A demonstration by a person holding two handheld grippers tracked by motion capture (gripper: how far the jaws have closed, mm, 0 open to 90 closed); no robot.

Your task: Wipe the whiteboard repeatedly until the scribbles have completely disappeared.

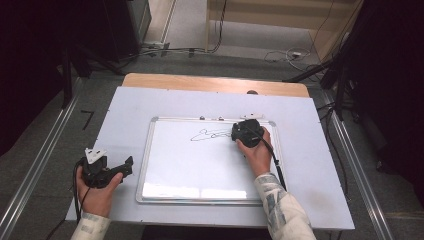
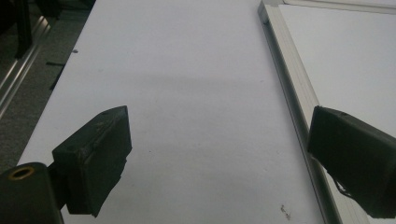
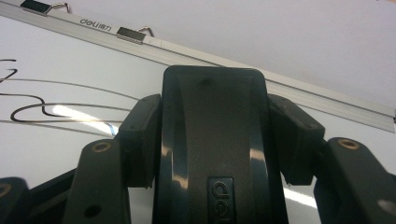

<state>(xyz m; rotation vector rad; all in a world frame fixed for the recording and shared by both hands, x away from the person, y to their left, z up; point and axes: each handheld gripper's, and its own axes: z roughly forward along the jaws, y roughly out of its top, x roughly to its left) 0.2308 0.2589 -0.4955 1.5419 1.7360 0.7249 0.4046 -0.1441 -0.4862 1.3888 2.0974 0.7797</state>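
Here, one black whiteboard eraser (image 3: 214, 140) sits clamped between the two jaws of the right gripper (image 3: 214, 135), whose pads press on its two long sides. The eraser is an oblong block with rounded corners and a raised logo near its lower end in the right gripper view; its long axis runs in line with the jaws, pointing toward the top rail of the whiteboard (image 1: 165, 165). In the high view the right gripper (image 1: 246, 132) rests over the upper right part of the whiteboard, at the right end of the one black scribble (image 1: 207, 135) drawn there, and the eraser itself is hidden under the gripper and the right hand (image 1: 257, 152). In the right gripper view the looping lines of the scribble (image 3: 42, 109) lie just left of the eraser on the white surface.

There is one whiteboard, framed in silver and lying flat with its long side across the table (image 1: 310, 165). Two metal clips (image 3: 133, 34) sit on its top rail, up and to the left of the eraser.

The left gripper (image 1: 107, 170) is held by the left hand (image 1: 95, 192) well left of the whiteboard, above the pale table top. Its two jaws stand wide apart with nothing between them, and in the left gripper view (image 2: 219, 154) the right one overlaps the whiteboard's left frame rail (image 2: 292, 93).
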